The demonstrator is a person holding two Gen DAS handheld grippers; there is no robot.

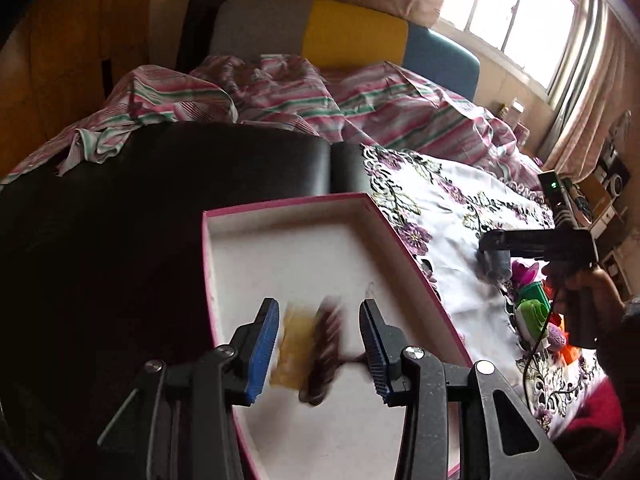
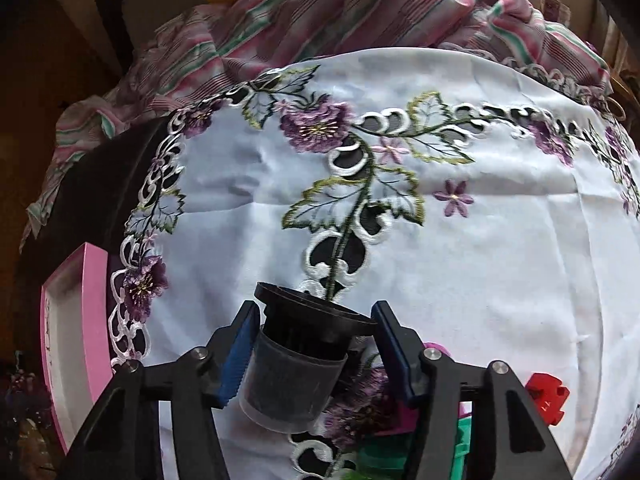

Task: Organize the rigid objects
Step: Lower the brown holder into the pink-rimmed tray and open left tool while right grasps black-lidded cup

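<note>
Over the pink-rimmed box (image 1: pixel 384 240), in the left wrist view, the left claw (image 1: pixel 319 344) hangs with its blue pads spread wide and nothing clamped between them. A blurred yellow-and-brown object (image 1: pixel 308 350) sits in the gap, seemingly dropping to or lying on the box's white floor; the smear hides whether it touches either pad. The box rests on a dark desk (image 1: pixel 120 220), its right side against the embroidered white cloth (image 1: pixel 460 208). Farther right, the right claw (image 1: pixel 494 264) shows small, carrying something dark, above a cluster of colourful plastic pieces (image 1: pixel 534 312) on the cloth.

In the right wrist view, the right claw (image 2: pixel 312 346) is closed on a dark cylindrical container (image 2: pixel 294 376) with a wide black cap, tilted and held just under the cap's flange. It is held above the cloth (image 2: pixel 480 240); the box (image 2: pixel 94 308) lies well apart at the left edge. A red piece (image 2: pixel 546 398) and green and pink pieces lie low on the right.

To do this step well, the left claw should likely lift straight up and clear first, so the box opening is free. The right claw would then carry the container leftward over the rim, keeping its grip firm since the tilt suggests it could pivot, and lower it beside the yellow-and-brown object rather than onto it.
</note>
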